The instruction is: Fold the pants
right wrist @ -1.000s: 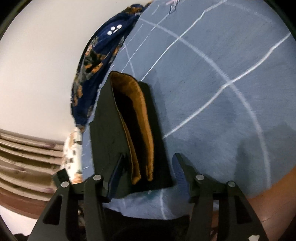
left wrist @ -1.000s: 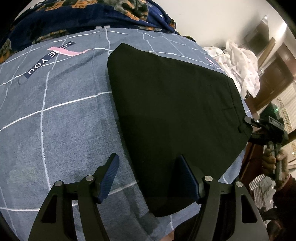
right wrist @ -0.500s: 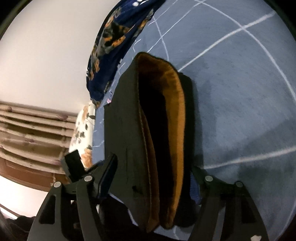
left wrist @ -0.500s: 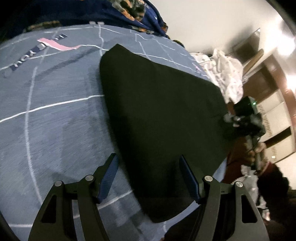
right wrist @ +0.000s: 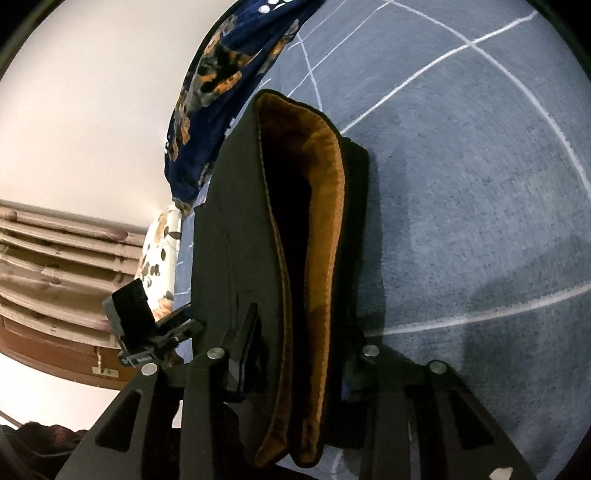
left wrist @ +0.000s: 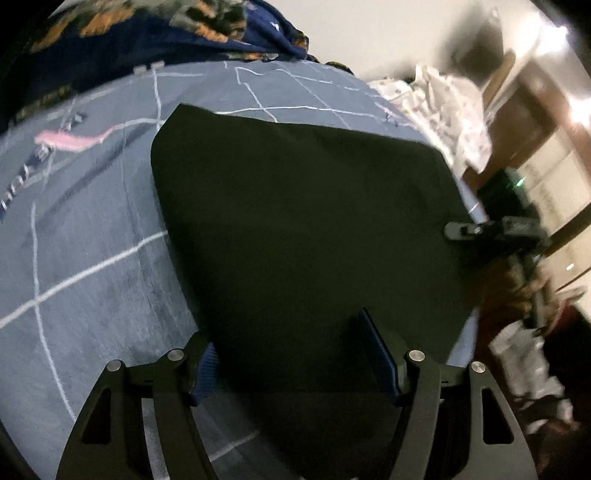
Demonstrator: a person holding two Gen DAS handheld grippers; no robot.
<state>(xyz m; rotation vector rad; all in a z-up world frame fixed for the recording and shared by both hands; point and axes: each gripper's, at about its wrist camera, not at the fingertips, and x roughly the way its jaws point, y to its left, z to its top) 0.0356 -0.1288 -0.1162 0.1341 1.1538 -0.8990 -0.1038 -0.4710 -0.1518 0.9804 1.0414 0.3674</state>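
The right claw [right wrist: 295,365] is closing on the black pants [left wrist: 303,229] at the bed's [left wrist: 92,258] edge. The left claw [left wrist: 291,365] hangs released above them. Bed letters are too blurry.

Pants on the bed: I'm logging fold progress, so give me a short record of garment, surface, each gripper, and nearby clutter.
garment: black pants with orange lining, lying folded flat
surface: grey-blue sheet with white grid lines
left gripper: open, pants edge between its fingers, no pinch seen
right gripper: jaws closing, waistband end between them
clutter: dark blue floral blanket at the far edge; white printed cloth to one side
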